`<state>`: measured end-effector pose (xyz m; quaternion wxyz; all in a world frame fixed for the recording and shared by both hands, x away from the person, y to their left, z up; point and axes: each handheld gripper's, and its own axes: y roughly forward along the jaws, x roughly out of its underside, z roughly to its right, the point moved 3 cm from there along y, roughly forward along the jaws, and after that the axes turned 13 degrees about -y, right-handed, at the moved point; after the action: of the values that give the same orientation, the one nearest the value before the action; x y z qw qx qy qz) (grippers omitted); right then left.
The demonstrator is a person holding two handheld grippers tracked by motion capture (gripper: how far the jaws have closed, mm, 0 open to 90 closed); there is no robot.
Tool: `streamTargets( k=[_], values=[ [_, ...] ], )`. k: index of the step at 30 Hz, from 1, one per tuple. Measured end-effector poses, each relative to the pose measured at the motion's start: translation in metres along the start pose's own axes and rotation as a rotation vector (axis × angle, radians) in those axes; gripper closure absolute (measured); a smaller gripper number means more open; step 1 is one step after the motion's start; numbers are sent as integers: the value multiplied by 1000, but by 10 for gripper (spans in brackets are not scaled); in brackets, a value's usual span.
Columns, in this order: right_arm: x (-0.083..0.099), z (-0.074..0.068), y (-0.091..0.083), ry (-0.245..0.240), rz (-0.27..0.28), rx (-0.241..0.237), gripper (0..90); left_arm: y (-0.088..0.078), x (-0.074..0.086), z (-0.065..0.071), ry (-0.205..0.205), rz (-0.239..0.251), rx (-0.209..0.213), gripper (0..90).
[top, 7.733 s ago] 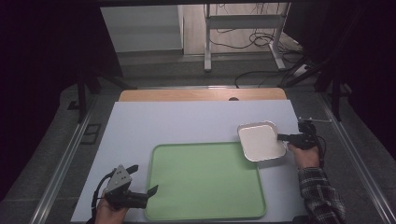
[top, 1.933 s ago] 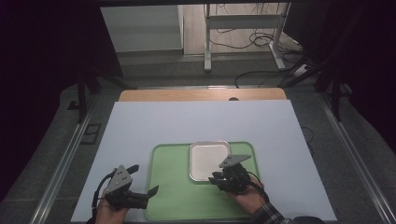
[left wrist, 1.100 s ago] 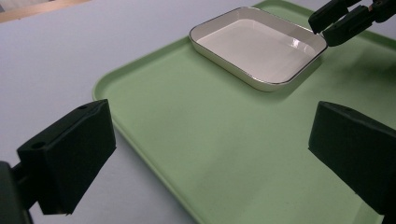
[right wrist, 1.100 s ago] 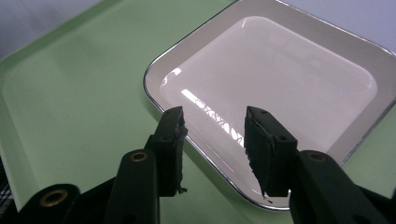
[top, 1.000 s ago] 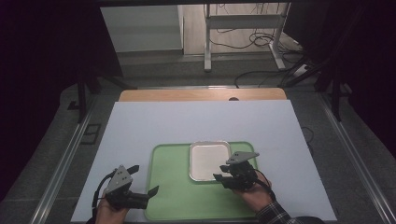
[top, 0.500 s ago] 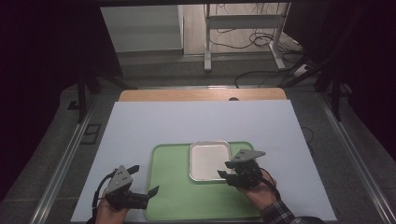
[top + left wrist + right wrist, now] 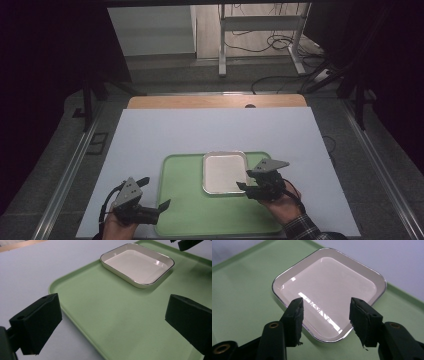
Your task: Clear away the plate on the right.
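A white table (image 7: 210, 130) carries a green tray (image 7: 185, 200), and a white rectangular dish (image 7: 225, 172) lies in the tray's far half. The right gripper (image 7: 245, 186), palm-up, sits at the dish's right rim, jaws just opening, gripping nothing. The left gripper (image 7: 162, 205) rests level at the tray's left edge, jaws wide apart.

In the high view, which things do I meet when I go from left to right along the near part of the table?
Left black two-jaw gripper → flat green plastic tray → white rectangular dish with a thin metallic rim → right black two-jaw gripper.
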<state>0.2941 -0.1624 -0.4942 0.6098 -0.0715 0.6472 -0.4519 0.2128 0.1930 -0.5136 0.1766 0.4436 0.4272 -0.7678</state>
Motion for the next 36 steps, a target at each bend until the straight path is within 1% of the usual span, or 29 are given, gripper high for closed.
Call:
streamTargets(
  k=[11,18,23,27,34,35,36],
  values=[
    [3,6,-7,-7,12,20,369,0,0,0,0,-1,1,6],
    [5,9,-10,-10,12,22,333,0,0,0,1,-1,1,6],
    [7,12,-11,-10,9,22,285,0,0,0,1,-2,0,6],
    [8,14,-14,-4,17,23,242,0,0,1,3,-2,-1,7],
    [10,17,-17,-1,22,38,157,0,0,1,4,-3,-2,7],
    [10,17,-18,1,26,39,128,0,0,1,5,-3,-2,6],
    [10,17,-18,1,26,39,128,0,0,1,5,-3,-2,6]
  ],
)
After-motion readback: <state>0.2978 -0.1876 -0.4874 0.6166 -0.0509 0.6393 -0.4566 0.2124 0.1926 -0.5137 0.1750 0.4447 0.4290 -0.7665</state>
